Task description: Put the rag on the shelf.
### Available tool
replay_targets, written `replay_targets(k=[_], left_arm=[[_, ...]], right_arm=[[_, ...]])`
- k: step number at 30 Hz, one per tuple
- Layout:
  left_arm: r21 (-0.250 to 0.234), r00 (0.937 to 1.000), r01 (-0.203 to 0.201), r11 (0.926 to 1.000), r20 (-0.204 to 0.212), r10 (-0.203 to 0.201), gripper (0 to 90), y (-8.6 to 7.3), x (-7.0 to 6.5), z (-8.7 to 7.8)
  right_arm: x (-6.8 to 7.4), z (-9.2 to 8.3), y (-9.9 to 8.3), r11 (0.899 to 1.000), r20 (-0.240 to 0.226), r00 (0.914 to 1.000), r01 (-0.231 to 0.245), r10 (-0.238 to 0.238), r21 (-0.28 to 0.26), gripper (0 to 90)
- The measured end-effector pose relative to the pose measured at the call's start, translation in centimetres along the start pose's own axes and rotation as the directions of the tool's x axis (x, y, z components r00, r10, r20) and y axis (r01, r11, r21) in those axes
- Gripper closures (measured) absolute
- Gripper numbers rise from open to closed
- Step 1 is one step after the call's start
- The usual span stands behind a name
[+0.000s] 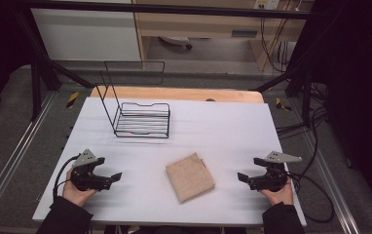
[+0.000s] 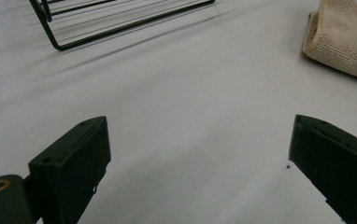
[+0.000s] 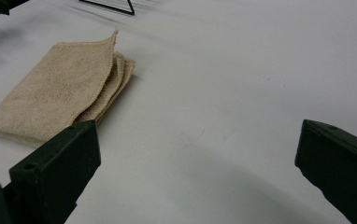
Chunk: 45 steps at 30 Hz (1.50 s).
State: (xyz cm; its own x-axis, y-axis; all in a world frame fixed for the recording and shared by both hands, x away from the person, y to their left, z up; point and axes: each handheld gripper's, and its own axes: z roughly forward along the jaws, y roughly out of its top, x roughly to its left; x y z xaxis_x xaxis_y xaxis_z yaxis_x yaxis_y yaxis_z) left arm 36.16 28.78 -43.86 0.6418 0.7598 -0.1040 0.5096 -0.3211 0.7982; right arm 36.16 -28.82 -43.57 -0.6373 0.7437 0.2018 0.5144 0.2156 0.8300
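**folded cloth untouched, both grippers waiting at the near edge**

a beige, folded terry cloth (image 1: 190, 176) lies flat on the white table (image 1: 213, 126), in the near middle. it is the landmark here. nothing holds it and nothing touches it, so the work looks not yet begun: the grasp, the lift and any placing are all left to do.

the left gripper (image 1: 112, 178), black and held in a person's hand, rests well to the left of the cloth, pointing toward it. its jaws stand wide apart with only bare table between them, as the left gripper view shows. the right gripper (image 1: 243, 178) rests well to the right of the cloth, also pointing inward. its jaws are likewise spread wide and hold nothing; in the right gripper view the cloth sits just beyond the tip of one jaw, not between them.

beyond the cloth and a little to its left stands a black wire rack (image 1: 142, 120) with a tall, tilted wire back. it is well apart from the cloth and looks empty.

nothing lies between either gripper and the cloth, so both paths seem free. the cloth's stacked layers may part if only the top edge is pinched.
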Motion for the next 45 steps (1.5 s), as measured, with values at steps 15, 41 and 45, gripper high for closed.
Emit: replay_targets(k=[15,41,45], left_arm=[[0.012,0.9998,-0.008,0.9999,0.018,0.008,6.0,1.1,-2.6,0.9],[0.077,0.9794,-0.044,0.996,0.2,0.028,37.7,3.6,-15.3,6.5],[0.099,0.9815,-0.027,0.9947,0.191,0.007,41.0,3.5,-15.9,7.3]], right_arm=[[0.7,0.3,0.3,1.0,0.007,1.0,0.005,-0.005,0.029,1.4],[4.0,3.0,1.2,0.998,-0.06,0.9981,0.019,-0.015,0.067,13.6],[4.7,3.7,1.3,0.998,-0.065,0.9978,0.018,-0.014,0.065,18.4]])
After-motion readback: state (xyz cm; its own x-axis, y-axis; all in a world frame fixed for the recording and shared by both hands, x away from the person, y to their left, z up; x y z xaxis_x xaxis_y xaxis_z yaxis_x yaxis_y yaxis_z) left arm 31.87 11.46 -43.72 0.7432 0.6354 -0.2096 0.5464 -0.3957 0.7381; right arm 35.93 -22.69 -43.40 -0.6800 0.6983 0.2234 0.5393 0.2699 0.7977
